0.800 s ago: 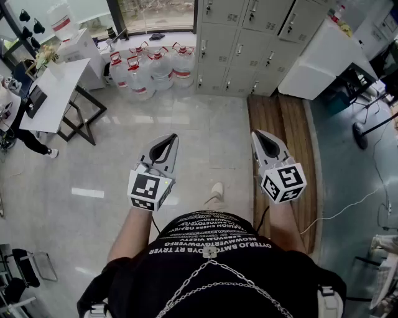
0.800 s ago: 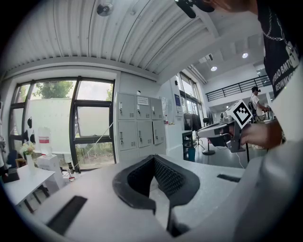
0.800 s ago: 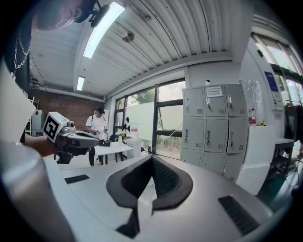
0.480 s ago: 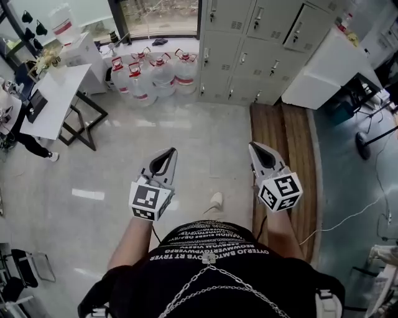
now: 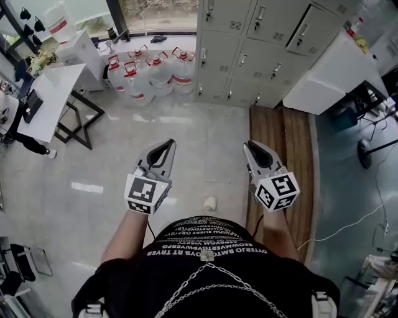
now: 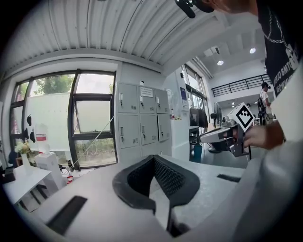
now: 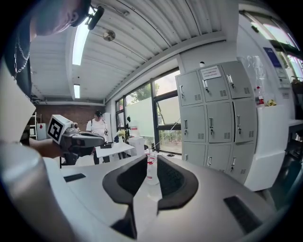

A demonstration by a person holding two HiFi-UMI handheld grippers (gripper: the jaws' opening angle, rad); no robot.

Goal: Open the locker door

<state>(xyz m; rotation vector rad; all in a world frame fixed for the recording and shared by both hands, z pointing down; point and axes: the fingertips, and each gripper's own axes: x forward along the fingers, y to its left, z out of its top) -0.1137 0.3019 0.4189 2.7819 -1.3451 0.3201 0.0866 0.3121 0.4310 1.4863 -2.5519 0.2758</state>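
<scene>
— What has changed since the earlier picture?

— In the head view the lockers [image 5: 261, 37] now sit a little lower and more of their doors shows. Both grippers have stayed out in front of the person, side by side.

— How do the jaws stand?

— The jaws of the left gripper [image 6: 154, 159] meet at their tips, and they hold nothing. On the right gripper [image 7: 152, 160] the jaws are a narrow slit apart and also empty. Only far things show through that gap.

— And where are the lockers?

— They are a grey bank of doors along the far wall, at the top of the head view. All the doors that I can see are closed, each with a small handle. Both grippers are well apart from them and point roughly toward them.

— What lies between?

— The pale floor [image 5: 186, 124] lies in front of the left gripper. A wooden platform [image 5: 280, 149] lies under and ahead of the right gripper and reaches the foot of the lockers.

— Other things around?

— Some large water bottles [image 5: 149, 71] with red handles stand on the floor just left of the lockers, under the window [image 5: 155, 15]. A white cabinet [image 5: 329, 71] stands just beside the lockers on the right. A white table [image 5: 46, 102] is far to the left. A thin cable [image 5: 348, 223] runs over the floor at the right, and one shoe [image 5: 210, 203] shows between the grippers.
</scene>
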